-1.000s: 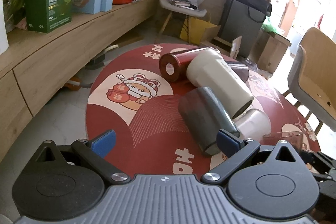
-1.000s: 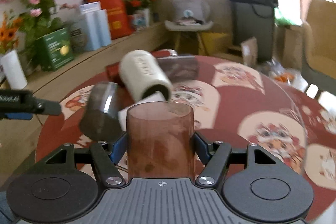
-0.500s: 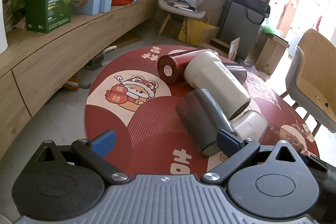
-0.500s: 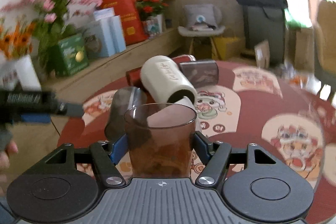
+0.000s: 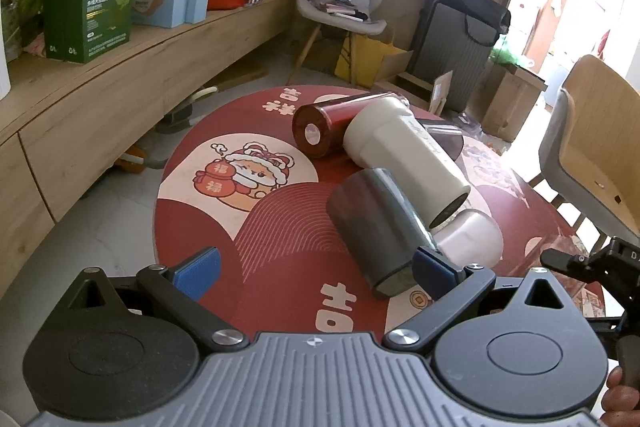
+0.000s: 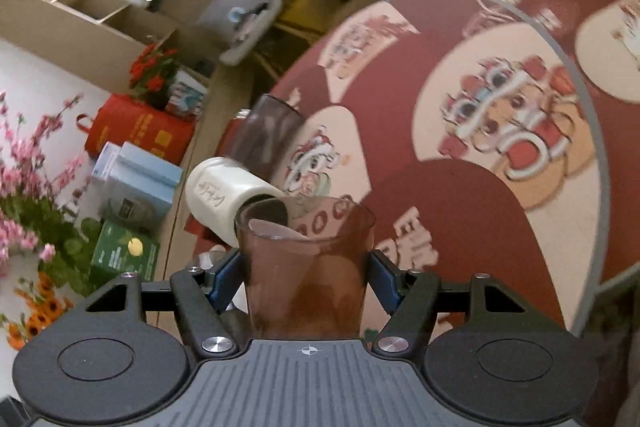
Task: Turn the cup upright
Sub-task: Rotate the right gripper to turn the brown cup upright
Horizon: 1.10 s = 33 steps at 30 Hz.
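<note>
My right gripper (image 6: pixel 306 267) is shut on a translucent brown cup (image 6: pixel 306 263), held above the round red table (image 6: pixel 460 195); the view is strongly tilted. My left gripper (image 5: pixel 316 271) is open and empty above the table's near edge. Several cups lie on their sides in a pile: a dark grey cup (image 5: pixel 376 231) just beyond the left gripper's right fingertip (image 5: pixel 434 271), a cream tumbler (image 5: pixel 404 155) (image 6: pixel 224 195), a small white cup (image 5: pixel 468 235), a red cup (image 5: pixel 328 127) and a dark brown cup (image 5: pixel 444 141) (image 6: pixel 268 139).
A wooden sideboard (image 5: pixel 100 99) with boxes, a red bag and flowers runs along the left. A chair (image 5: pixel 592 155) stands at the table's right. Bags and cartons (image 5: pixel 460 39) sit on the floor behind. The right gripper's body (image 5: pixel 592 267) shows at the right edge.
My right gripper has rolled sharply with the brown cup in it, so its view now tilts. The left gripper has barely moved and stays open.
</note>
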Available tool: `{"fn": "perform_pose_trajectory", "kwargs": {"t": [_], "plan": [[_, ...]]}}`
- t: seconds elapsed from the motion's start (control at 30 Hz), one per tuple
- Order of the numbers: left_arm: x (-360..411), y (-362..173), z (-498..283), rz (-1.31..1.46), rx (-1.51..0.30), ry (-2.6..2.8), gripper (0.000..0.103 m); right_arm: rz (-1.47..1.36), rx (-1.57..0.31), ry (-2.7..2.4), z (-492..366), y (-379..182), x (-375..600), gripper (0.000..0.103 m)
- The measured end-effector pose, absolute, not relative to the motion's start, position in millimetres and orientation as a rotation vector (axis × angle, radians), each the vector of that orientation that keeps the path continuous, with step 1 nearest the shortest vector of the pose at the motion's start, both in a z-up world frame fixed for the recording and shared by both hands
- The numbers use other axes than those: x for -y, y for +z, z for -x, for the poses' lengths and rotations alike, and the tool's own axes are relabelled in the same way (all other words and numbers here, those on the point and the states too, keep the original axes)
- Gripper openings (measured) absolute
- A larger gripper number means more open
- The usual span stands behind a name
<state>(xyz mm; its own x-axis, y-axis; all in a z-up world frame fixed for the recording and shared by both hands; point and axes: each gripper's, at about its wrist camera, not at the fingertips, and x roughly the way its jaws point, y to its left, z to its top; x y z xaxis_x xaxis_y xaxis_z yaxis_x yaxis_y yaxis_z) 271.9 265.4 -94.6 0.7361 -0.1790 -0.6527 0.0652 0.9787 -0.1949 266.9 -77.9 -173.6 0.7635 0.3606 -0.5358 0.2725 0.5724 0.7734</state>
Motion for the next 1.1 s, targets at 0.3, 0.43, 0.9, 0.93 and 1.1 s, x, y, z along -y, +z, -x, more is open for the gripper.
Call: {"fn": "perform_pose_trajectory", "kwargs": {"t": [0.3, 0.43, 0.9, 0.93, 1.1], "plan": [[-275.3, -88.8, -270.1, 0.19, -0.716, -0.143, 0.102, -0.519, -0.84, 0.04, -280.5, -124.3, 39.6, 0.063], [-278.9, -85.0, -268.1, 0.212, -0.703, -0.143, 0.102, -0.12, -0.925, 0.131, -289.6, -105.8, -5.3, 0.063], [-298.1, -81.5, -271.4, 0.259, -0.692, -0.111, 0.102, 0.849, -0.915, 0.432, -294.8, -144.0, -181.1, 0.063], [-299.9, -81.6, -271.5, 0.264, -0.693, -0.108, 0.102, 0.822, -0.917, 0.438, -297.6, -142.6, -180.8, 0.063], [-302.0, -82.3, -273.6, 0.275, -0.703, -0.111, 0.102, 0.802, -0.895, 0.454, -298.2, -141.2, -180.1, 0.064]]}}
